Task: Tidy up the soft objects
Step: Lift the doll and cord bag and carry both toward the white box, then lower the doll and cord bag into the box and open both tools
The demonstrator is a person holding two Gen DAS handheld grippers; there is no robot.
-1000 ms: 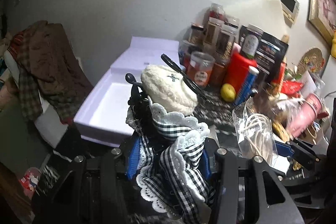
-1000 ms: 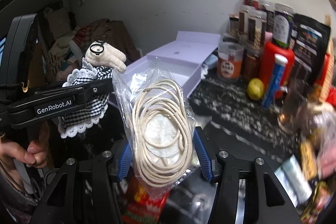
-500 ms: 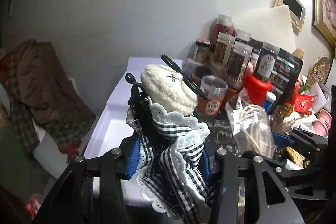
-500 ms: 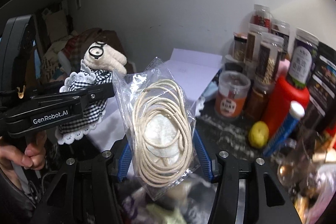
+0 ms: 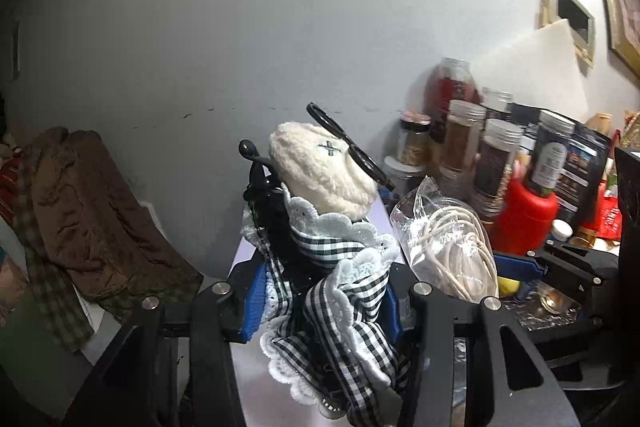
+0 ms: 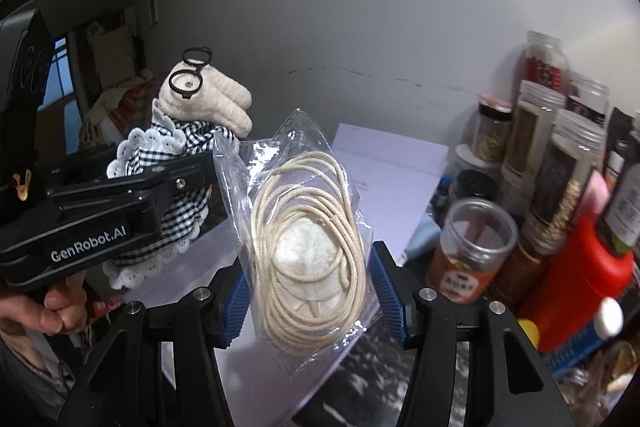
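A plush doll [image 5: 320,167] with a cream woolly head, black glasses and a lace-trimmed gingham dress stands upright between the blue pads of my left gripper [image 5: 325,301], which is shut on it. My right gripper [image 6: 312,291] is shut on a clear plastic bag [image 6: 308,239] holding a coil of cream cord. Both are held in the air side by side. From the right wrist view the doll [image 6: 208,103] and left gripper [image 6: 188,183] sit just left of the bag. From the left wrist view the bag [image 5: 448,251] is at the doll's right.
An open white box [image 6: 384,167] lies beneath and beyond both grippers, against the grey wall. Several jars [image 6: 472,251] and a red bottle [image 6: 580,275] crowd the dark counter at the right. Brown and checked clothes [image 5: 80,219] are heaped at the left. A hand [image 6: 52,307] grips the left tool.
Both grippers have travelled together toward the wall and the jars, which now look nearer. The white box has slid under them. The doll and the bag stay gripped as before.
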